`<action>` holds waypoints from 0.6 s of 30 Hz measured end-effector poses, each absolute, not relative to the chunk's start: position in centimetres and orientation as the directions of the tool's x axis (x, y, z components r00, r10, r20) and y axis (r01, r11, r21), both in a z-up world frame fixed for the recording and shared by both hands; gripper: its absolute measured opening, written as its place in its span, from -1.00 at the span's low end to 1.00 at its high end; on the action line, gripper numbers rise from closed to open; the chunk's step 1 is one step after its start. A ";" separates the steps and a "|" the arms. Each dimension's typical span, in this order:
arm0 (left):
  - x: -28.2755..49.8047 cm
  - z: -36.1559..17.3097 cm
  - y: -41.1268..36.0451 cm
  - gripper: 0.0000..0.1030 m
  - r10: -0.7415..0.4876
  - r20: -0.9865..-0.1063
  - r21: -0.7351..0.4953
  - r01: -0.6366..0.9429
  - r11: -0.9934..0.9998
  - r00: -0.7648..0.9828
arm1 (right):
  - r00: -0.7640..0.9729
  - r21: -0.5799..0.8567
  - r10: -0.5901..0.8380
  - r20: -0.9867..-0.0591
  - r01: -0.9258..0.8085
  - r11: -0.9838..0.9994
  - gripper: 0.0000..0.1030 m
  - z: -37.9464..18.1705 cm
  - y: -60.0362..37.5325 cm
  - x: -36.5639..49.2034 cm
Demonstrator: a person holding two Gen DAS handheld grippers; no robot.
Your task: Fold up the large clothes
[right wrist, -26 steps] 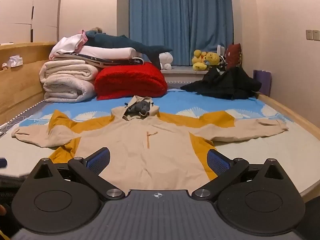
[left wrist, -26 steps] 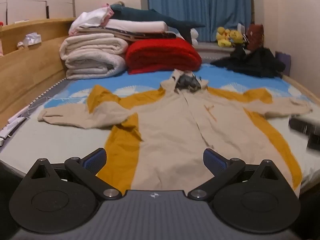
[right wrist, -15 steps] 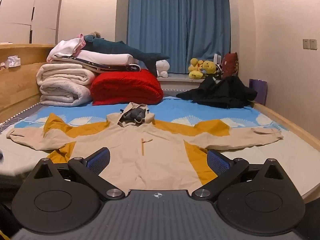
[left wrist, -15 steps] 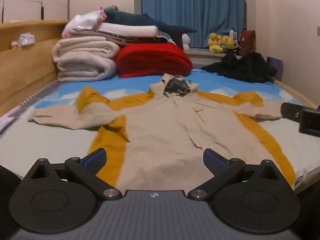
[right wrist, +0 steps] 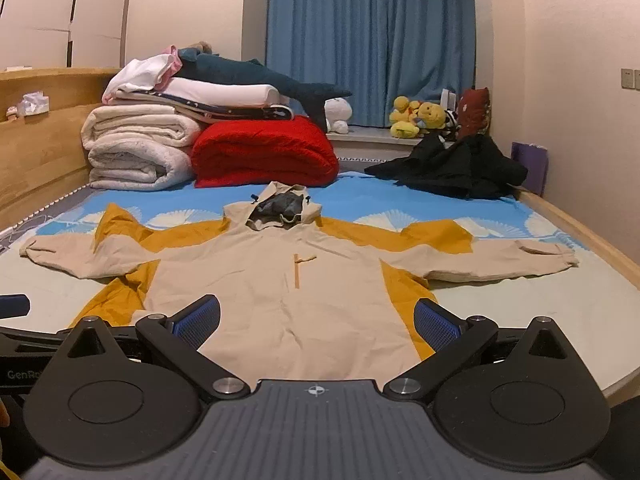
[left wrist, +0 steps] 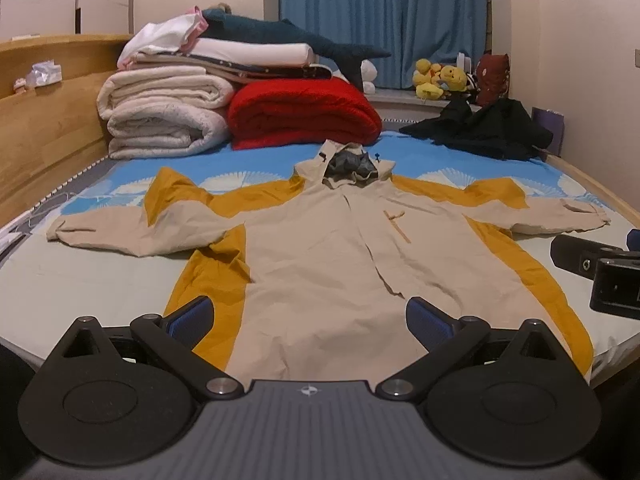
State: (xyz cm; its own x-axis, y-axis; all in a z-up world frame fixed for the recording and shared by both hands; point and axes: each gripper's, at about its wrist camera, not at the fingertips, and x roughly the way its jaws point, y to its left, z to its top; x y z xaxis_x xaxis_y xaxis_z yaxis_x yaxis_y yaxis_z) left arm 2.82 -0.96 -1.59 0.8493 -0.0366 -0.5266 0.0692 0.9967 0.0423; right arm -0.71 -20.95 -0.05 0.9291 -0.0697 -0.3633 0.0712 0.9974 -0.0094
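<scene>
A beige and mustard hooded jacket [left wrist: 320, 248] lies spread flat on the bed, front up, both sleeves stretched out to the sides, hood toward the far end. It also shows in the right wrist view [right wrist: 280, 280]. My left gripper [left wrist: 307, 318] is open and empty, held just above the jacket's hem near the bed's front edge. My right gripper [right wrist: 316, 322] is open and empty, also above the hem. The right gripper's body shows at the right edge of the left wrist view [left wrist: 600, 272].
Rolled white duvets [left wrist: 164, 116], a red blanket [left wrist: 304, 114] and a plush shark [left wrist: 296, 40] are stacked at the far left. A black garment [left wrist: 484, 128] lies far right. A wooden headboard [left wrist: 44, 128] runs along the left. Stuffed toys [right wrist: 416, 118] sit by the blue curtain.
Both grippers have shifted slightly, with the views rising and levelling. The right gripper has come further into the left wrist view. The jacket has not moved. Both stay open.
</scene>
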 end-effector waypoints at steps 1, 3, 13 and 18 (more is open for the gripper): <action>2.7 -1.6 -1.1 0.99 -0.036 -0.529 0.041 0.067 0.997 0.848 | 0.928 -0.009 -0.068 -0.365 0.070 0.998 0.98 -0.1 -20.9 -0.6; 2.7 -1.6 -1.2 0.99 -0.039 -0.530 0.037 0.069 0.997 0.847 | 0.929 -0.004 -0.064 -0.365 0.067 0.998 0.98 -0.1 -20.9 -0.6; 2.6 -1.6 -1.6 0.99 -0.038 -0.534 0.042 0.072 0.997 0.845 | 0.930 0.001 -0.056 -0.363 0.060 0.998 0.98 -0.1 -20.7 -0.7; 2.6 -1.7 -1.6 0.99 -0.034 -0.542 0.044 0.069 0.997 0.840 | 0.923 0.000 -0.059 -0.379 0.064 0.998 0.98 -0.4 -20.8 -0.6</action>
